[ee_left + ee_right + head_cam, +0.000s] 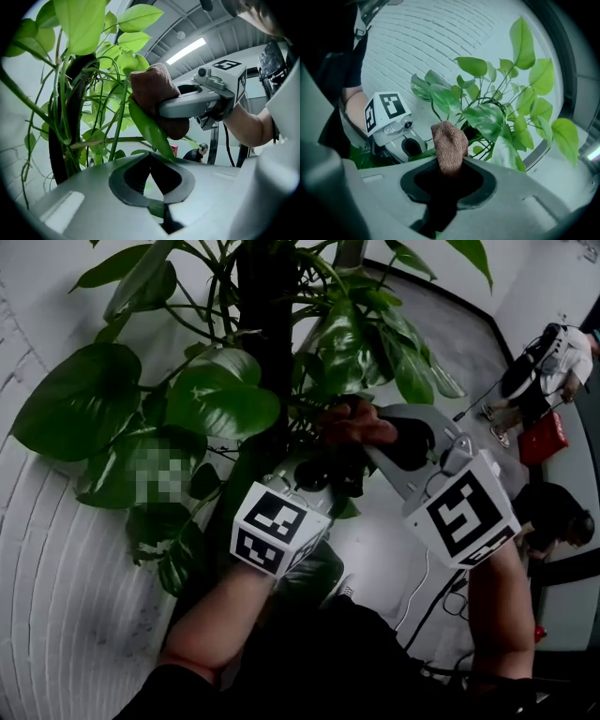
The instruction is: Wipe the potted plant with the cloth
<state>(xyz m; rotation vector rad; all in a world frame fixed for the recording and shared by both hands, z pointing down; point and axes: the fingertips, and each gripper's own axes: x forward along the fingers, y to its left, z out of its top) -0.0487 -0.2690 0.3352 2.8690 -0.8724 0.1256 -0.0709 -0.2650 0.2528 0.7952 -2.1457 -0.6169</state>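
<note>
Two clamped grips: left gripper (151, 161) fingers (129, 176) on a leaf (149, 131), plain only in its view; right gripper (449, 165) on cloth (449, 143).

The head view is dim and murky. A ceiling light strip (186, 50) glows in the left gripper view. Fisheye curvature and black corners mark every view.

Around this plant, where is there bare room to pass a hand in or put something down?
Bare white brick surface lies left of the left gripper, under the plant's leaves; grey floor is open to the plant's right. Crowded at the dark pole, where the right gripper presses the cloth on the leaf held by the left gripper.
</note>
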